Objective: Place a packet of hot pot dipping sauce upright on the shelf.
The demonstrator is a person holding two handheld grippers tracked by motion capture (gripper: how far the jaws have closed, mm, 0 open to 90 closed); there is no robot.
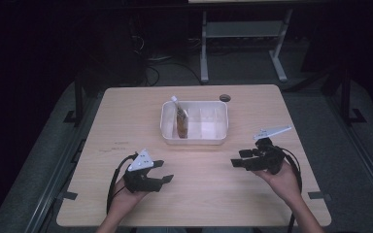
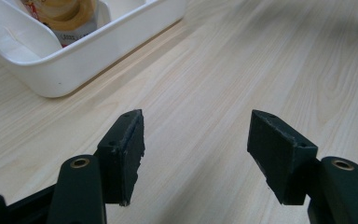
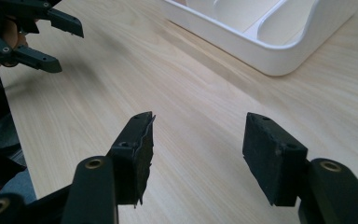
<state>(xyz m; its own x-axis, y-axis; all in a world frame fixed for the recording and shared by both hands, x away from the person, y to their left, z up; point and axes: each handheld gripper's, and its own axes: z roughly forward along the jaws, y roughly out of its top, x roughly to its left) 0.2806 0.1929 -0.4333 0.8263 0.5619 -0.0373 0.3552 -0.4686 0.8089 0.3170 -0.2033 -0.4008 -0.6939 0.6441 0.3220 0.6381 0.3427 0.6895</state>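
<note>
A white divided tray (image 1: 194,140) sits at the middle of the light wooden table (image 1: 126,116). In its left compartment stands a small container with amber contents (image 1: 181,122), its top leaning out to the left. The left gripper view has the tray's corner (image 2: 51,70) and the container (image 2: 67,18) at top left. My left gripper (image 1: 166,171) (image 2: 196,135) rests near the front left, jaws apart and empty, pointing right. My right gripper (image 1: 237,158) (image 3: 198,135) is at the front right, open and empty, pointing left. Its view takes in the tray (image 3: 270,51) and the left gripper (image 3: 67,49).
A round cable hole (image 1: 225,97) lies near the table's far edge, behind the tray. Beyond the table stand the white legs of another desk (image 1: 204,48) and cables on the dark floor. Bare wood lies between the two grippers and in front of the tray.
</note>
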